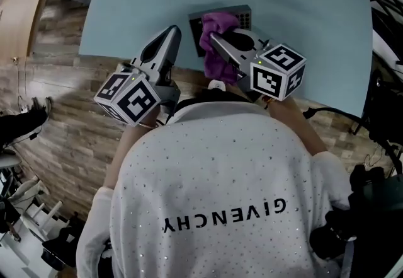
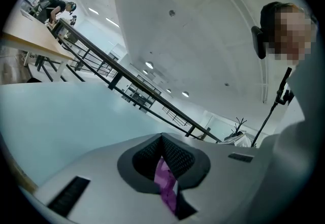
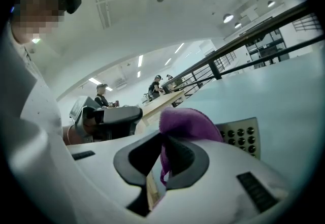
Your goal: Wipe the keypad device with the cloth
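One crosswise keypad device; right tool pinches cloth.

Right gripper is clamping the cloth over the keypad device, left gripper alongside pinching a purple sliver

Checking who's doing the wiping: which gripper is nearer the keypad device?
Right. The right gripper holds the cloth over the keypad device; the left gripper is beside it, just off its left edge.
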`<action>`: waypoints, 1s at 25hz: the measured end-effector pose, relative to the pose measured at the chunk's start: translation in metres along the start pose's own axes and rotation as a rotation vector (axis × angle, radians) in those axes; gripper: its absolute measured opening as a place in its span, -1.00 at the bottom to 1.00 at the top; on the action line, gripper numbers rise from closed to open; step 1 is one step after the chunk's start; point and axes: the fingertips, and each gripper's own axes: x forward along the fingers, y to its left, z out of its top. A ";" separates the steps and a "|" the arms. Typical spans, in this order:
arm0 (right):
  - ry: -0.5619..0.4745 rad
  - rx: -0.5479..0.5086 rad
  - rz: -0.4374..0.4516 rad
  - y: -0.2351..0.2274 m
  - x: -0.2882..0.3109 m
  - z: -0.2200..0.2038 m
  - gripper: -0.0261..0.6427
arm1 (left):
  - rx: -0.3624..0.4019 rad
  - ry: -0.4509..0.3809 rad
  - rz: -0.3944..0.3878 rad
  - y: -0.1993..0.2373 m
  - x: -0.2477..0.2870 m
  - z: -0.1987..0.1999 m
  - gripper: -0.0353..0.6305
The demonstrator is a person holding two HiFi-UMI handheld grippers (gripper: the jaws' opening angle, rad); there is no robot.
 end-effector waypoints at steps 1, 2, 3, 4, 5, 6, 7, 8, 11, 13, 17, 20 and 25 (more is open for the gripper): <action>0.020 -0.006 0.012 0.006 0.007 -0.005 -0.85 | 0.003 0.006 -0.004 0.000 -0.001 0.000 -0.88; 0.036 -0.011 0.025 0.012 0.015 -0.009 -0.85 | 0.005 0.010 -0.005 0.001 -0.003 0.000 -0.88; 0.051 -0.019 0.035 0.018 0.022 -0.013 -0.85 | 0.004 0.011 -0.004 0.003 -0.007 0.001 -0.88; 0.067 -0.031 0.036 0.022 0.029 -0.017 -0.85 | 0.000 0.011 -0.001 0.005 -0.012 0.001 -0.88; 0.085 -0.046 0.024 0.024 0.035 -0.022 -0.85 | -0.006 0.010 0.002 0.007 -0.017 0.001 -0.88; 0.102 -0.061 0.001 0.022 0.038 -0.027 -0.85 | -0.013 0.010 0.005 0.009 -0.022 0.000 -0.88; 0.118 -0.073 -0.028 0.018 0.040 -0.031 -0.85 | -0.021 0.013 0.009 0.011 -0.026 -0.002 -0.88; 0.132 -0.080 -0.057 0.012 0.040 -0.035 -0.85 | -0.028 0.017 0.012 0.013 -0.029 -0.005 -0.88; 0.147 -0.081 -0.132 -0.008 0.031 -0.036 -0.85 | -0.046 0.026 0.018 0.018 -0.032 -0.008 -0.88; 0.142 -0.068 -0.176 -0.020 0.020 -0.034 -0.85 | -0.050 0.029 0.018 0.020 -0.033 -0.009 -0.88; 0.121 -0.050 -0.258 -0.044 -0.004 -0.026 -0.85 | -0.042 0.029 0.006 0.018 -0.029 -0.006 -0.88; 0.112 -0.054 -0.296 -0.056 -0.016 -0.022 -0.85 | -0.040 0.023 -0.007 0.015 -0.022 -0.002 -0.88; 0.119 -0.074 -0.343 -0.068 -0.028 -0.020 -0.85 | -0.041 0.017 -0.022 0.015 -0.016 -0.001 -0.88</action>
